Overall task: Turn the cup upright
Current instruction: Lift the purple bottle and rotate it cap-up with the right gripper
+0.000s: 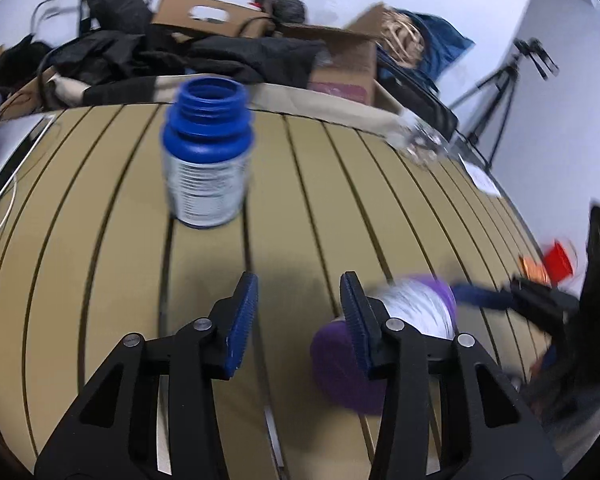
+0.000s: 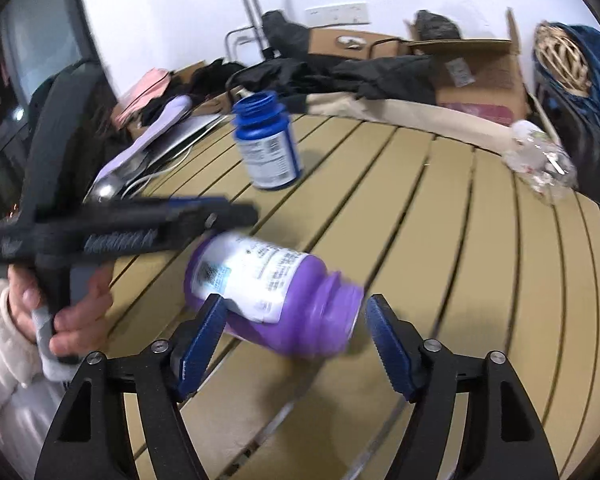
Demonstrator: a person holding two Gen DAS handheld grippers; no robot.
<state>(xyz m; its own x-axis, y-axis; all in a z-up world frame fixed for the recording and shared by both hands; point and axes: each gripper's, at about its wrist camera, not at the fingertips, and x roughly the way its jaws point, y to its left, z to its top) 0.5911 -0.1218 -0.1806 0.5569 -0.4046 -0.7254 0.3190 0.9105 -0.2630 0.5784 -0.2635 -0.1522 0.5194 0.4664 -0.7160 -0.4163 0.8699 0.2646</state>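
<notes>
A purple bottle with a white label (image 2: 272, 292) lies on its side on the slatted tan table (image 2: 440, 240), its open mouth toward the right. It lies between the open fingers of my right gripper (image 2: 296, 324), not gripped. In the left wrist view the purple bottle (image 1: 400, 332) lies just right of my left gripper (image 1: 298, 300), behind its right finger. The left gripper is open and empty. It also shows in the right wrist view (image 2: 220, 210), held in a hand at the left. A blue bottle (image 1: 206, 156) stands upright, uncapped, farther back.
A crumpled clear plastic bottle (image 2: 540, 164) lies at the table's far right edge. Cardboard boxes (image 1: 340, 60) and dark clothes pile up behind the table. A laptop and cable (image 2: 172, 148) lie at the left edge. A red item (image 1: 558, 262) is at the right edge.
</notes>
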